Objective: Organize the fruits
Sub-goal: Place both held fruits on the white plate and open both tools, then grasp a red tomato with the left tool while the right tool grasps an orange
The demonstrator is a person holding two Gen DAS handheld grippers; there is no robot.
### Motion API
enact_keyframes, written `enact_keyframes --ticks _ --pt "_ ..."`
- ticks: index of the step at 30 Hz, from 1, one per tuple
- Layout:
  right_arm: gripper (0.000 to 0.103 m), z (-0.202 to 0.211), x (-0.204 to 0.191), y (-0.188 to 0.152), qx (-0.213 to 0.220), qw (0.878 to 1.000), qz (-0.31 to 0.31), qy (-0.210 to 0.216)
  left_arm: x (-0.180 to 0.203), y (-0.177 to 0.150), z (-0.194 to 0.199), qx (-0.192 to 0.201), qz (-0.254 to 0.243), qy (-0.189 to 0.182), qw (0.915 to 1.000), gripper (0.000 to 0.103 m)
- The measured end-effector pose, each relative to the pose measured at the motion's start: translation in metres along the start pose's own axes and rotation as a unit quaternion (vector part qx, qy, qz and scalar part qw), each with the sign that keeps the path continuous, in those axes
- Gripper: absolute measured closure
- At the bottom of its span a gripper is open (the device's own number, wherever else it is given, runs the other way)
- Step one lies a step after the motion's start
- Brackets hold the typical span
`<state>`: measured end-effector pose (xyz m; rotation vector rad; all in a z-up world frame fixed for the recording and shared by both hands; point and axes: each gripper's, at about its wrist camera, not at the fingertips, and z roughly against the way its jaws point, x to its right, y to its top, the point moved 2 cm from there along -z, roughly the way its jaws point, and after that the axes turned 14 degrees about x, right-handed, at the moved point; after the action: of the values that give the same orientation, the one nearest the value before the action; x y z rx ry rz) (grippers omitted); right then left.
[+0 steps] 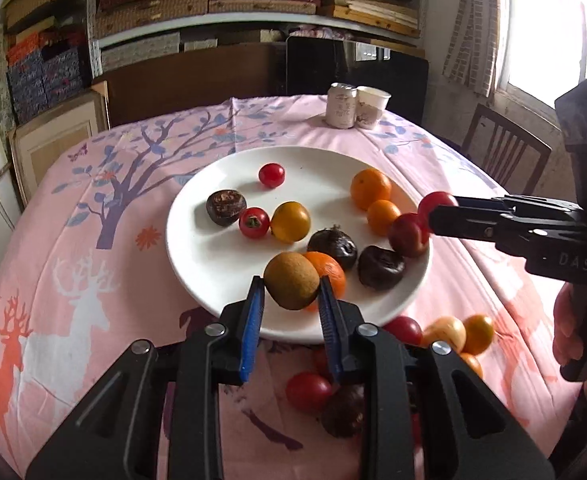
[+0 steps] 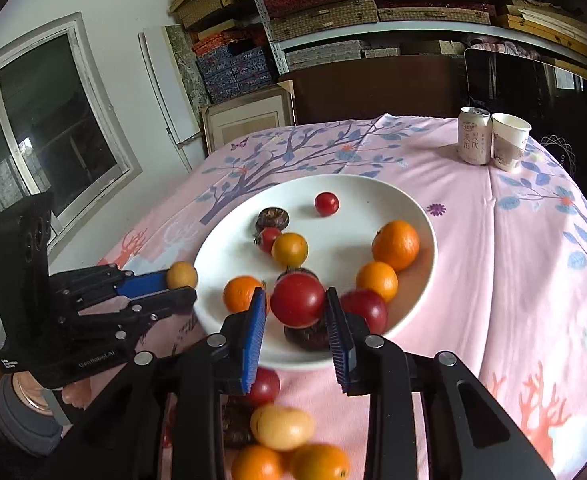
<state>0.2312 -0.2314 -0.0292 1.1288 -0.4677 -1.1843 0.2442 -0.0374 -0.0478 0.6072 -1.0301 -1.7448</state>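
A white plate [image 1: 213,248] on the pink tablecloth holds several fruits: oranges [image 1: 370,189], red tomatoes [image 1: 271,175], a yellow fruit [image 1: 290,222] and dark brown fruits [image 1: 226,207]. My left gripper [image 1: 291,292] is shut on a brown kiwi [image 1: 291,286] above the plate's near rim. My right gripper [image 2: 296,307] is shut on a red tomato [image 2: 297,300] above the plate [image 2: 373,192]. In the left wrist view the right gripper [image 1: 429,216] reaches in over the plate's right rim with the tomato [image 1: 437,201]. The left gripper [image 2: 181,282] shows at the left in the right wrist view.
Loose fruits lie on the cloth in front of the plate: tomatoes [image 1: 307,392], yellow and orange ones [image 1: 459,334], a dark one [image 1: 343,412]. A can [image 1: 340,105] and a paper cup [image 1: 371,107] stand at the table's far edge. A chair [image 1: 505,148] is at the right.
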Motion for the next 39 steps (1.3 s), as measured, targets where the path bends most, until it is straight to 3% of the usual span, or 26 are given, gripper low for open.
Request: enact_keyframes --ticks 1,2,5,8,13,16,18,20,23,25,33,36,38,39 --pt "0.043 -0.008 0.001 0.003 -0.005 1.0 -0.004 0.0 -0.006 0.002 -0.008 -0.007 0.015 0.001 0.9999 0.075" --pt "0.035 -0.01 0.001 0.005 -0.001 1.0 -0.008 -0.01 -0.012 0.004 -0.011 -0.006 0.023 0.006 0.9997 0.065" --pt "0.035 0.002 0.001 0.001 0.025 1.0 -0.015 -0.009 -0.013 0.004 0.006 0.02 0.031 0.006 0.9993 0.036" --pt "0.035 0.028 0.002 -0.016 0.042 0.999 -0.012 -0.013 0.001 -0.005 0.035 0.038 0.002 -0.007 0.9992 0.033" --pt "0.035 0.069 0.012 -0.054 0.048 0.998 -0.027 -0.014 0.03 -0.053 0.081 0.025 -0.065 -0.032 0.997 0.027" --pt "0.035 0.079 0.015 -0.072 0.036 0.999 -0.027 -0.017 0.046 -0.084 0.091 -0.008 -0.1 -0.044 0.994 0.027" --pt "0.035 0.085 0.014 -0.076 0.037 0.999 -0.026 -0.01 0.053 -0.099 0.089 -0.022 -0.118 -0.038 0.9921 0.033" --pt "0.035 0.085 0.013 -0.078 0.033 0.999 -0.021 -0.01 0.055 -0.109 0.08 -0.043 -0.121 -0.032 0.9913 0.048" --pt "0.035 0.08 0.013 -0.082 0.018 0.999 -0.014 -0.028 0.05 -0.115 0.065 -0.072 -0.093 -0.035 0.9924 0.062" --pt "0.035 0.078 0.017 -0.087 0.003 0.999 -0.017 -0.043 0.049 -0.113 0.067 -0.063 -0.084 -0.04 0.9936 0.072" --pt "0.036 0.06 0.023 -0.093 -0.043 0.998 -0.038 -0.031 0.053 -0.109 0.076 -0.034 -0.091 -0.047 0.9941 0.072" --pt "0.046 0.045 0.023 -0.095 -0.067 0.996 -0.051 -0.02 0.049 -0.108 0.075 -0.036 -0.077 -0.05 0.9951 0.072" --pt "0.066 0.038 0.028 -0.096 -0.076 0.994 -0.074 -0.008 0.048 -0.108 0.076 -0.036 -0.073 -0.051 0.9954 0.072" --pt "0.065 0.036 0.031 -0.097 -0.082 0.993 -0.087 0.0 0.048 -0.108 0.076 -0.035 -0.072 -0.051 0.9954 0.072"
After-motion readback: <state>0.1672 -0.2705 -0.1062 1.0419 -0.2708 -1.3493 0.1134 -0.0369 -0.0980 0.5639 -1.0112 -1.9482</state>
